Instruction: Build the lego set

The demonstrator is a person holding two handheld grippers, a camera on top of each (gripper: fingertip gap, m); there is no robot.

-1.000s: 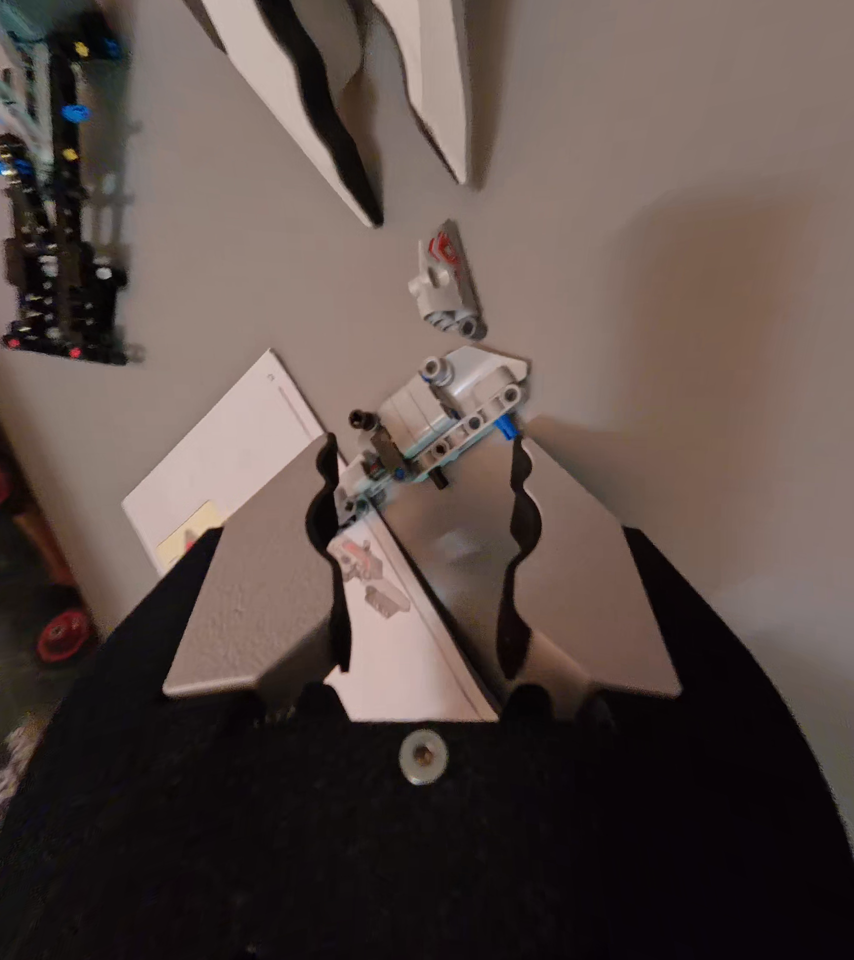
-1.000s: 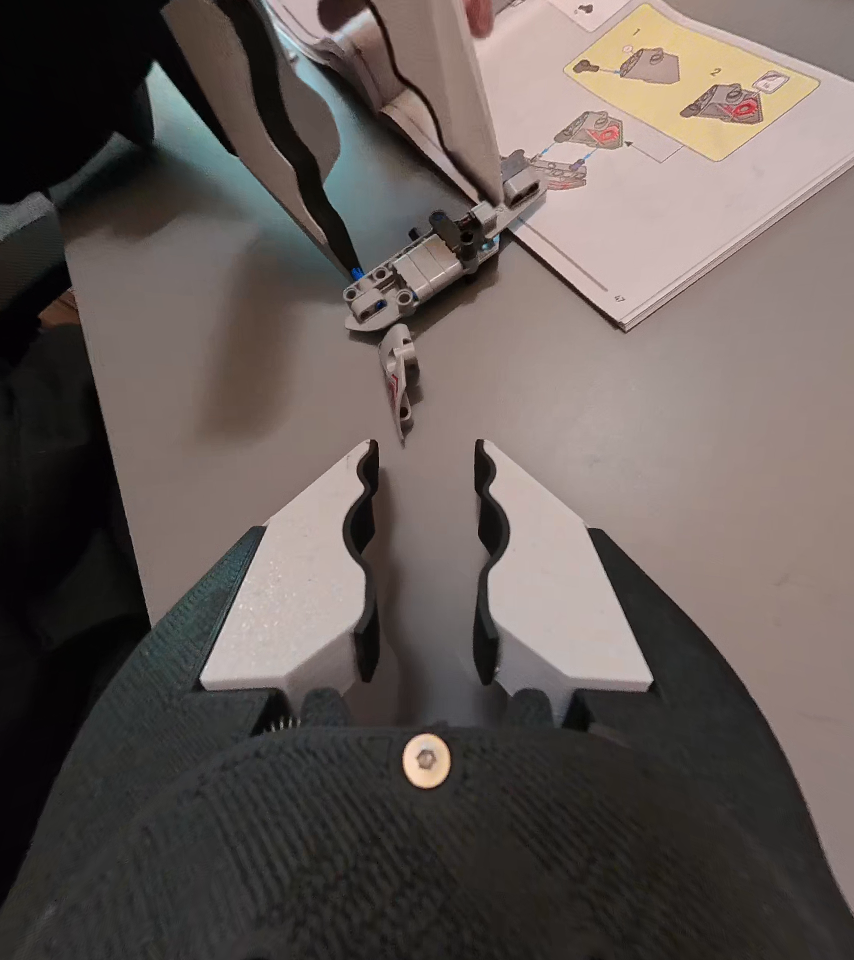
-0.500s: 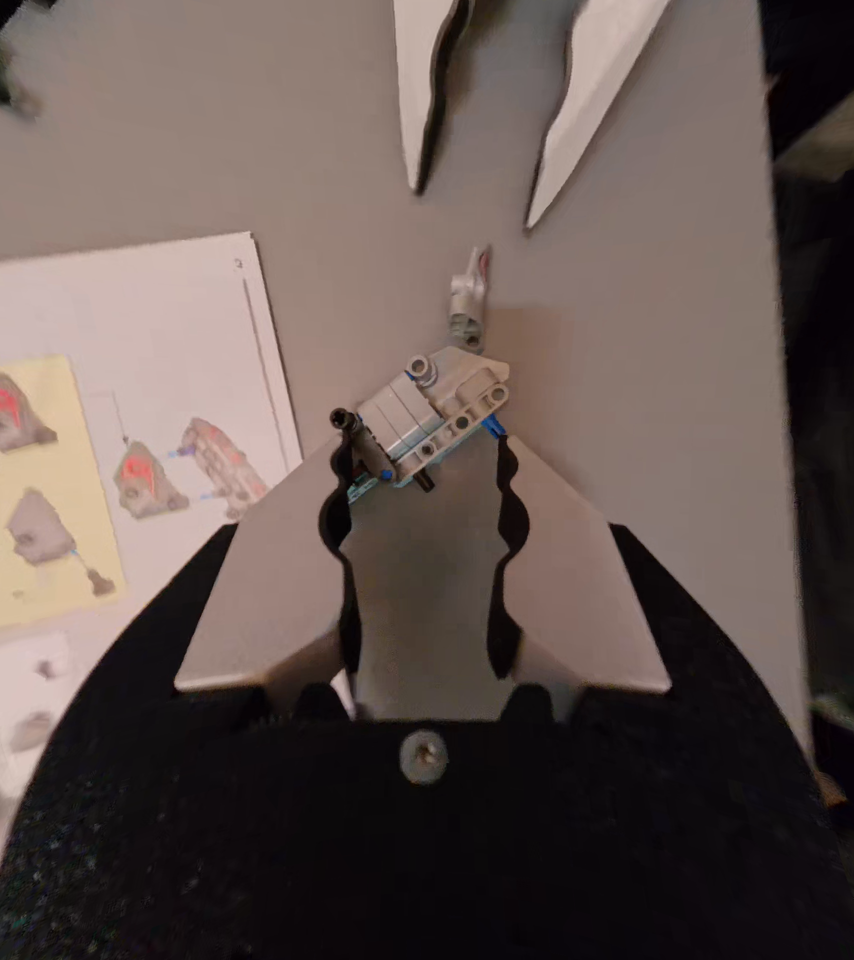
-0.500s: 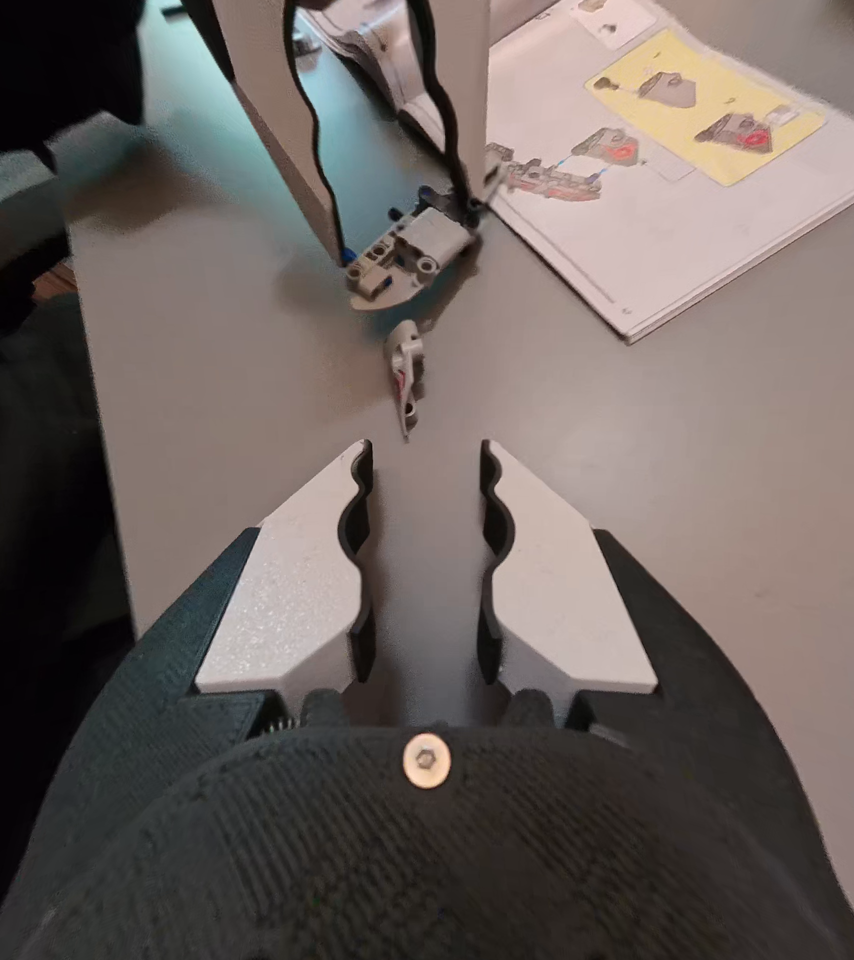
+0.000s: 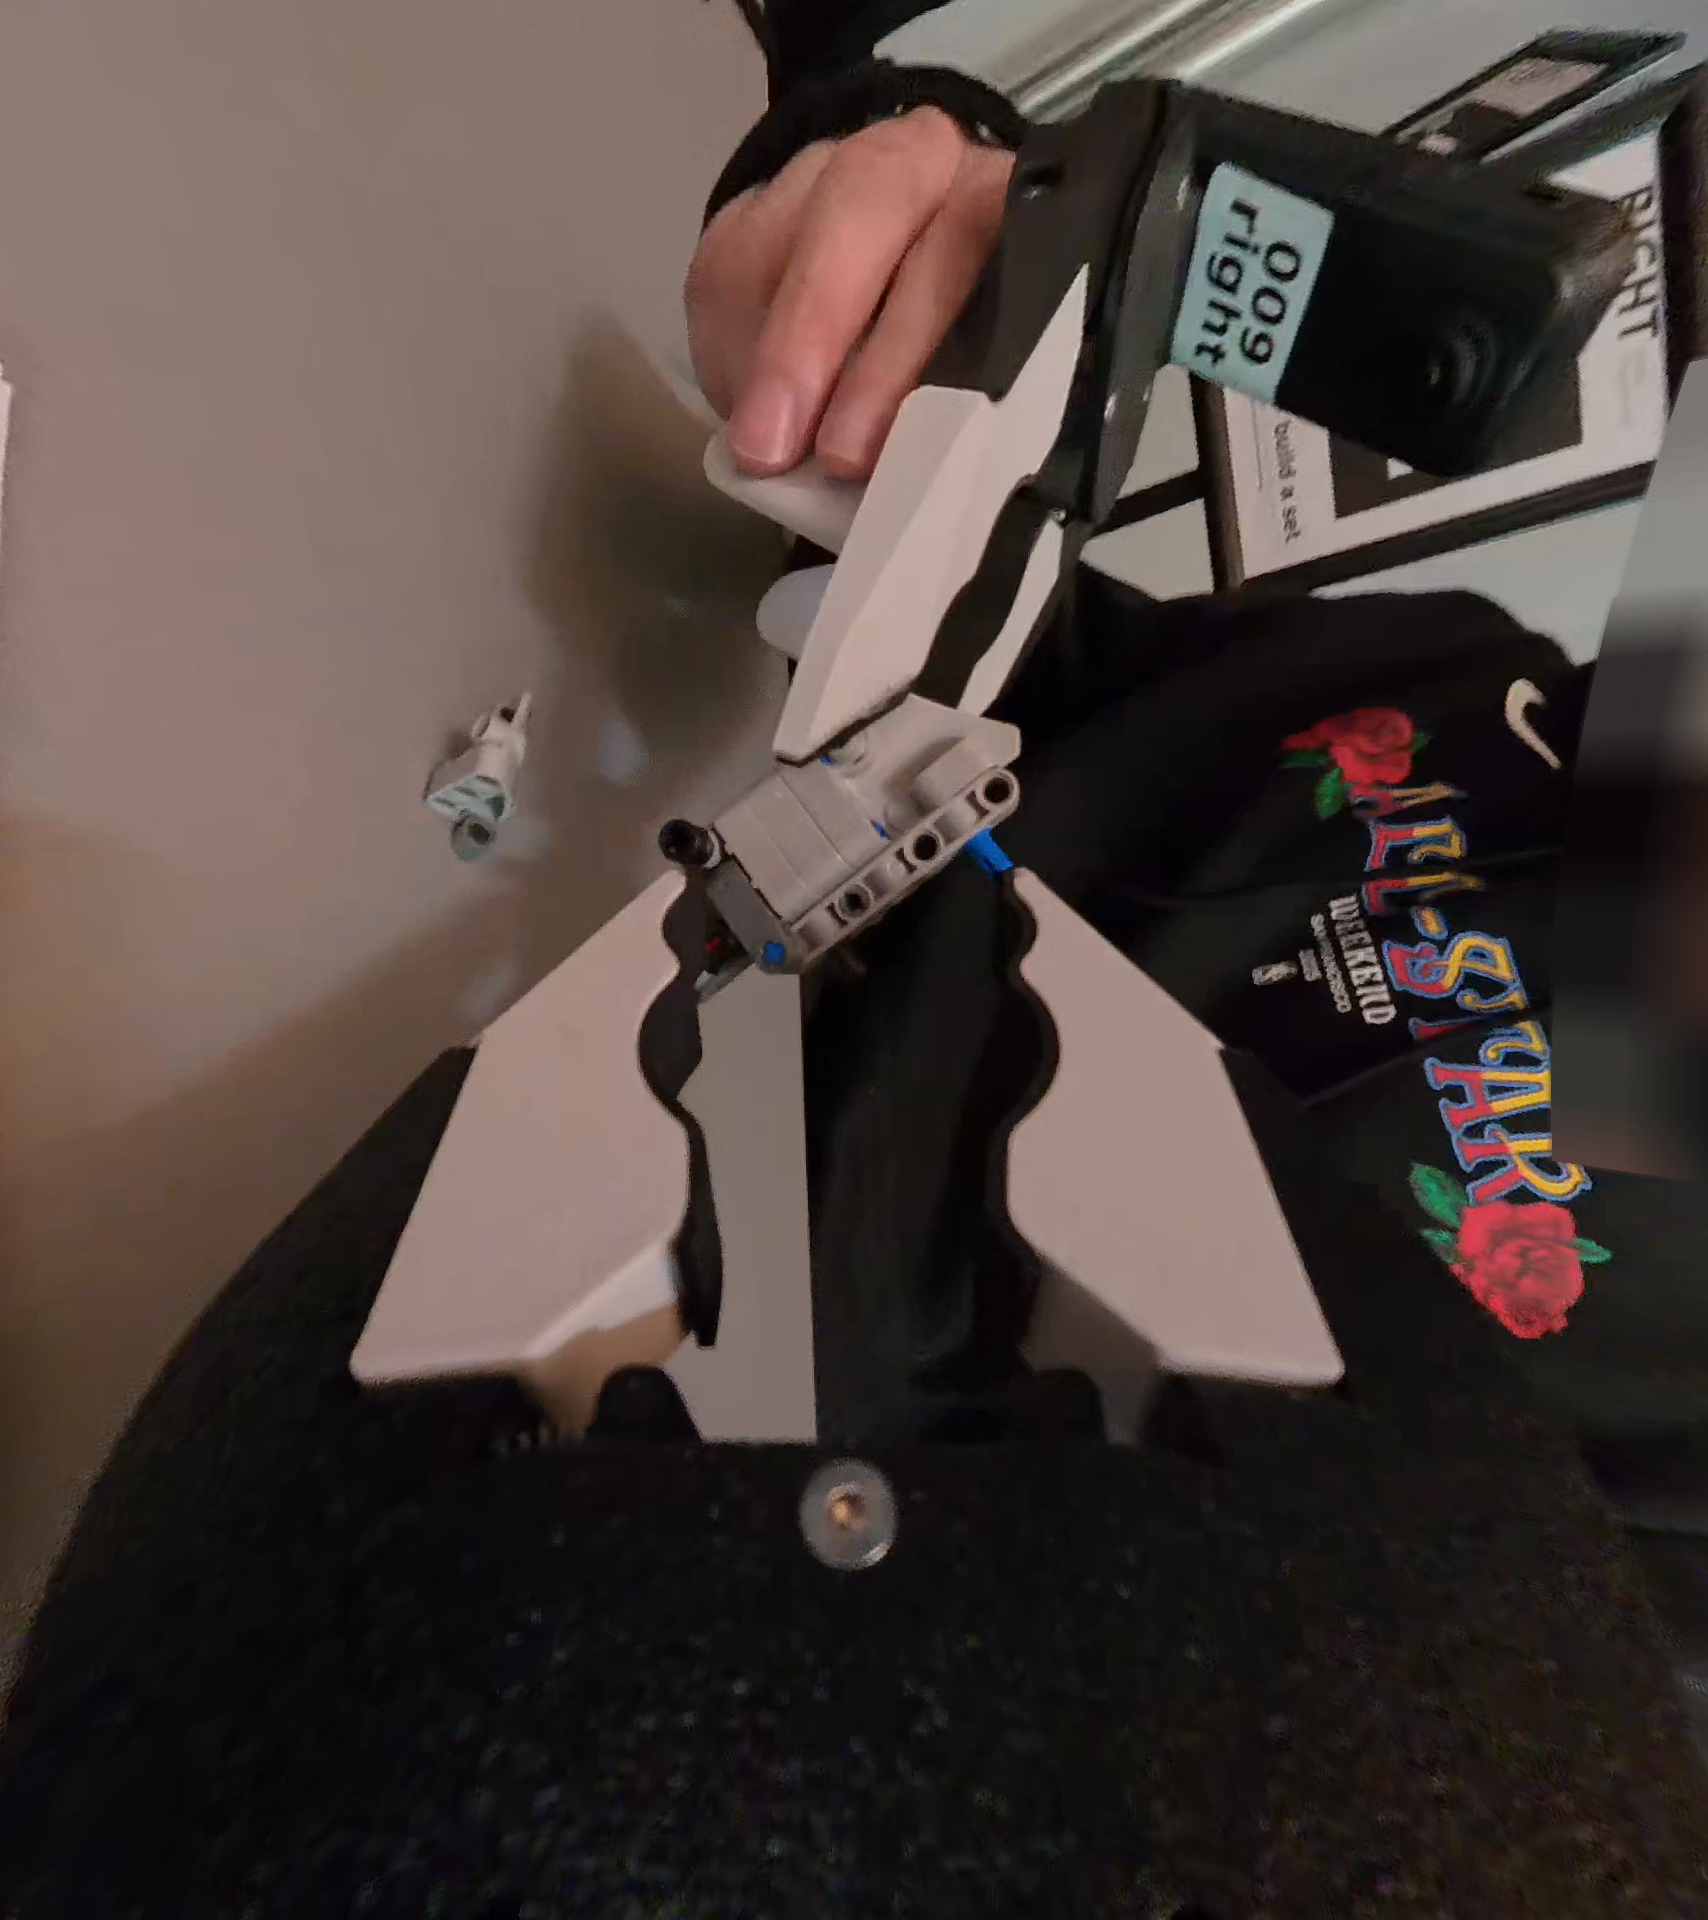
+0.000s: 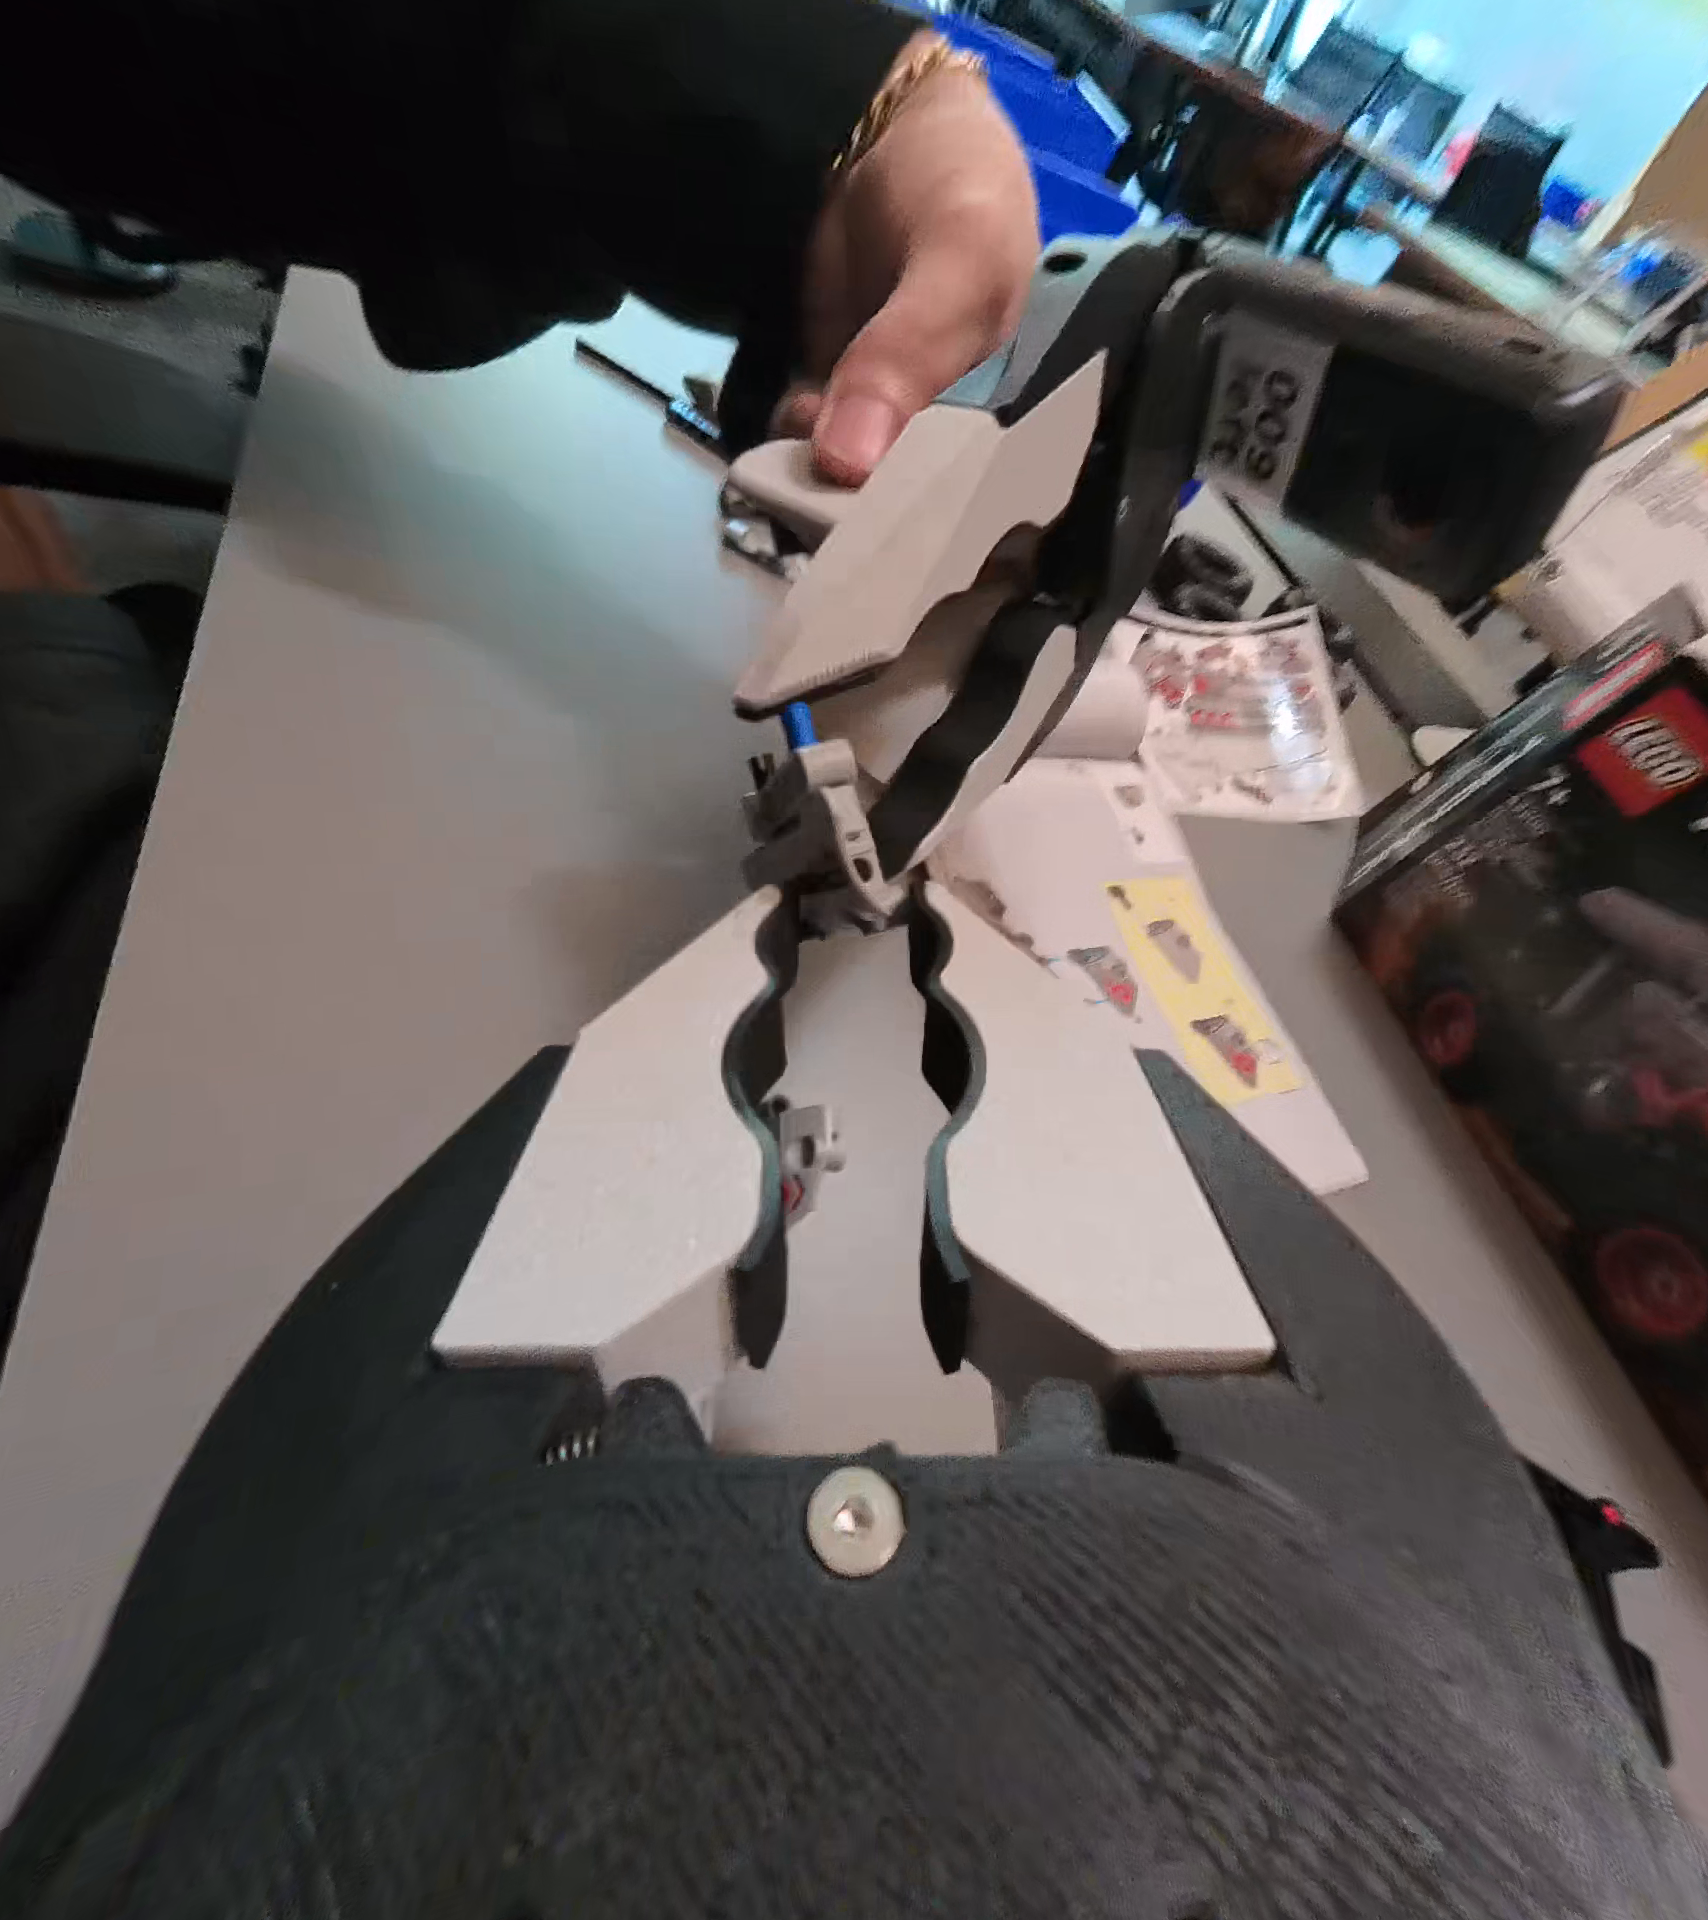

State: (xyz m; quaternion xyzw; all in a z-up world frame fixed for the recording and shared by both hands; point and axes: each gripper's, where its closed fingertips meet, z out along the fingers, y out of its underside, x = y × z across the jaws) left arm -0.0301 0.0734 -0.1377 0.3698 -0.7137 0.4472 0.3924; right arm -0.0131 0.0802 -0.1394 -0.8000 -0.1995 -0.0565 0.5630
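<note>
Both tongs pinch our small grey beam-and-pin lego assembly point(image 5: 845, 847): left tongs point(image 5: 845, 904), right tongs point(image 6: 845, 914). Opposing pulls could pop pins; the loose grey red-marked panel point(image 6: 803, 1158) waits below on the desk point(image 6: 414, 831).

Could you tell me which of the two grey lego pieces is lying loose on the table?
The small grey piece with red markings lies on the table, untouched. The larger grey assembly is held up between the left gripper and right gripper.
</note>
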